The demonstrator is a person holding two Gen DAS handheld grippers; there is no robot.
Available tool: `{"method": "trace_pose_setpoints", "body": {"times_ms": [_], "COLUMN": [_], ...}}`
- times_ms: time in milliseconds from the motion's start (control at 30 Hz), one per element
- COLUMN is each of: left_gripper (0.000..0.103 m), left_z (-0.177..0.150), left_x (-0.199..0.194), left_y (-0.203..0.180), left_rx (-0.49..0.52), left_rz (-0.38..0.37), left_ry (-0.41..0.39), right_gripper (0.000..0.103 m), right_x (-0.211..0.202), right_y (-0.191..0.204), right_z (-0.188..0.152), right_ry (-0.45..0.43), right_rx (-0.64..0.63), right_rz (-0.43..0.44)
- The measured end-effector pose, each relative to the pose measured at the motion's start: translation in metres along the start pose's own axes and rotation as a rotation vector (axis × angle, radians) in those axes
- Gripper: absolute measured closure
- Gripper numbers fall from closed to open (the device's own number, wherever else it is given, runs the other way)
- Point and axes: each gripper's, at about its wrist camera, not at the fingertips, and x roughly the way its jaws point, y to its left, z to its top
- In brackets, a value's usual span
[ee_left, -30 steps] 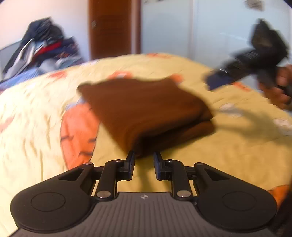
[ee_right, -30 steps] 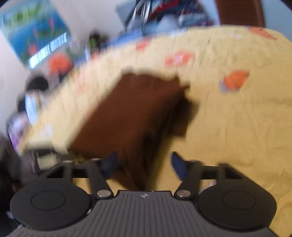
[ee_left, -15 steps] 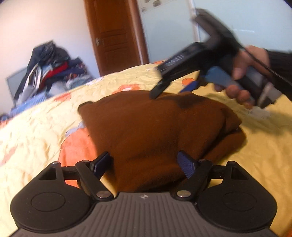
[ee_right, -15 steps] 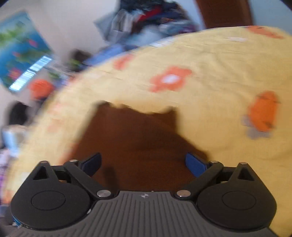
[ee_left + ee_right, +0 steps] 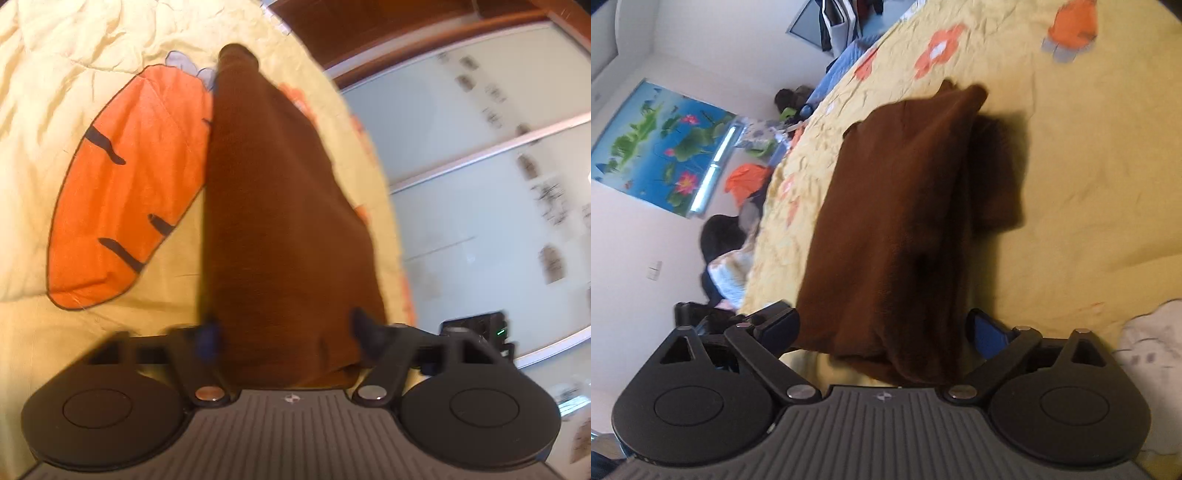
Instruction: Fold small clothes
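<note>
Each view is filled along its bottom edge by a dark grey ribbed plate with a small pale mark stamped in the middle of its top edge. Two round black discs are set at the plate's sides, each with a faint oval pressed into it. Black arms run from shiny silver screws up to the fingers. The left gripper (image 5: 286,332) is fitted with dark blue pads, blurred here. The right gripper (image 5: 882,328) has brighter blue pads and triangle-shaped holes cut in its outer arms, with small silver screws at the joints.
</note>
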Motion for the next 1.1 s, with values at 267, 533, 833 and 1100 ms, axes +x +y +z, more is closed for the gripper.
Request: {"method": "trace_pose_setpoints", "body": {"times_ms": [267,533,833,1100], "left_gripper": [0.081,0.057,0.021,0.019], "left_z": [-0.03,-0.043,-0.052,-0.059], "left_x": [-0.015,-0.035,0.073,0.075], "left_y": [-0.015,-0.081,-0.106,-0.092], "left_rx": [0.252,0.64,0.946,0.947], "left_rz": [0.137,0.412,0.613,0.571], "left_ry": [-0.025,-0.253,-0.246,-0.345], "right_gripper": [0.08,0.025,0.014,0.015], "right_x": [0.007,-0.032,0.063,0.074], "right_y": [0.035,0.056,0.07,0.087], "right_z": [-0.026,0.003,0.064,0.075], "right_ry": [0.037,-0.171,-0.159,-0.173], "right_rx": [-0.457,-0.368,-0.425,-0.505], "right_rz": [-0.215,-0.308,-0.431,-0.576]}}
